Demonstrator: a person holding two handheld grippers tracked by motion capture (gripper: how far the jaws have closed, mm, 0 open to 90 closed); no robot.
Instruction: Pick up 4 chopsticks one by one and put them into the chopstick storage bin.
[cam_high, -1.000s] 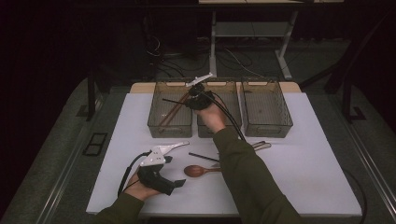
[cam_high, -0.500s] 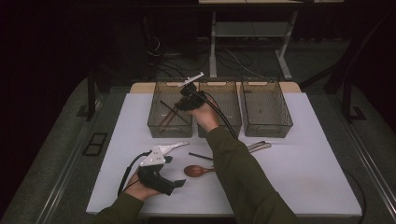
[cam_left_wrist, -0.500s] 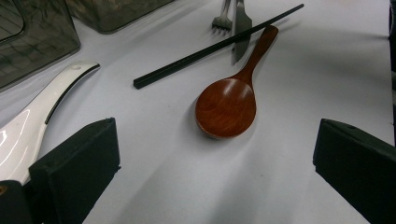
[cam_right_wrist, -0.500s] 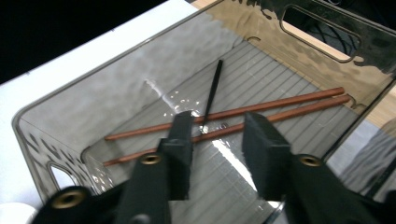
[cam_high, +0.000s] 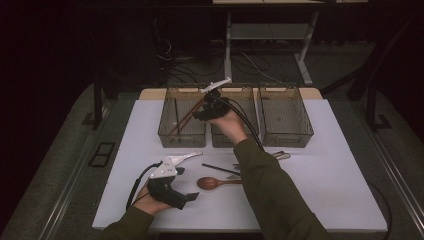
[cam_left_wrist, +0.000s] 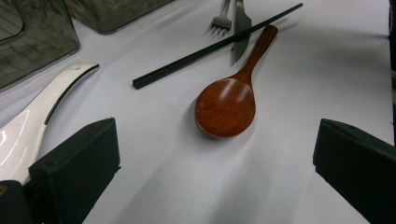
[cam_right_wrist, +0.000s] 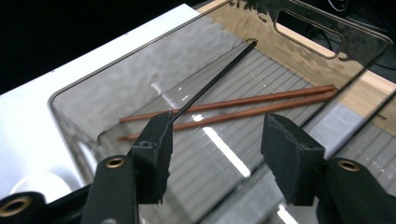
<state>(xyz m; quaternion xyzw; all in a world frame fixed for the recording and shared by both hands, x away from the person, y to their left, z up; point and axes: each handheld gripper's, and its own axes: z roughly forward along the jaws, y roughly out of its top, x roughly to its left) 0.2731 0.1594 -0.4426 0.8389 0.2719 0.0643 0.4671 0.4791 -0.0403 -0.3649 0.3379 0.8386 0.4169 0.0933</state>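
My right gripper (cam_high: 202, 114) (cam_right_wrist: 219, 135) hovers over the left clear bin (cam_high: 182, 136). Its jaws have just been opening and stand open with nothing between them. Below them on the bin floor lies a black chopstick (cam_right_wrist: 215, 79) beside two brown chopsticks (cam_right_wrist: 243, 108) (cam_high: 186, 117). My left gripper (cam_high: 192, 196) (cam_left_wrist: 215, 151) rests on the white table near the front edge, jaws wide open. A wooden spoon (cam_high: 212, 183) (cam_left_wrist: 226, 107) lies just ahead of its jaws, untouched. Beyond the spoon is a second black chopstick (cam_high: 220, 169) (cam_left_wrist: 210, 49).
A fork (cam_left_wrist: 220, 19) and a knife (cam_left_wrist: 241, 23) lie on the table past the spoon, near my right sleeve (cam_high: 270, 185). A middle bin (cam_high: 222, 141) and a right bin (cam_high: 287, 136) stand in a row beside the left one.
The right gripper's jaws opened and the black chopstick they held dropped into the left bin. The left gripper stayed put.
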